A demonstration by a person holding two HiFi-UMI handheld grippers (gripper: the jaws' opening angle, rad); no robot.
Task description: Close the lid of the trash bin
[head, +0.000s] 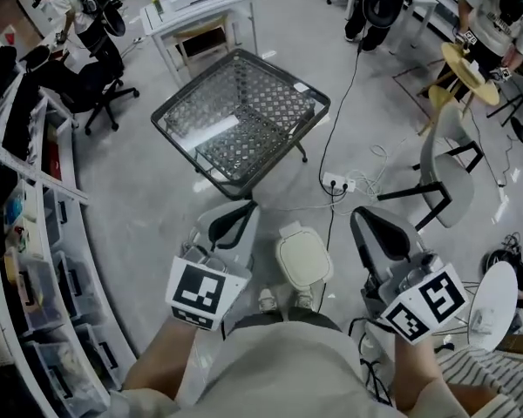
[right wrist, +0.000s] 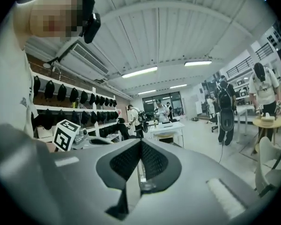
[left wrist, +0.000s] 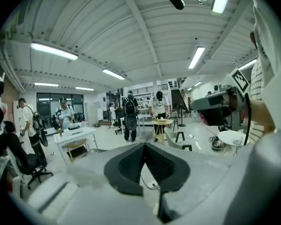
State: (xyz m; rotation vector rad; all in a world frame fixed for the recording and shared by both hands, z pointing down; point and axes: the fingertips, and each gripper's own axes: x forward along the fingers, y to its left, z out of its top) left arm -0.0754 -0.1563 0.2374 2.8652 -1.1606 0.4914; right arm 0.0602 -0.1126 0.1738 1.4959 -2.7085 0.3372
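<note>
A small cream trash bin (head: 303,259) stands on the floor just ahead of my shoes, and its lid lies flat on top. My left gripper (head: 231,225) is held to the left of the bin, raised above floor level, with its jaws together and nothing between them. To the right of the bin, my right gripper (head: 379,238) is also shut and empty. In the left gripper view the left gripper (left wrist: 144,144) points out across the room, and the bin is hidden. The right gripper (right wrist: 141,142) in its own view likewise faces the room, not the bin.
A wire-mesh glass table (head: 240,116) stands ahead of the bin. A power strip (head: 338,182) with cables lies on the floor beyond it. A grey chair (head: 444,177) and a round white table (head: 492,303) are at right, shelving (head: 26,259) at left. People work further off.
</note>
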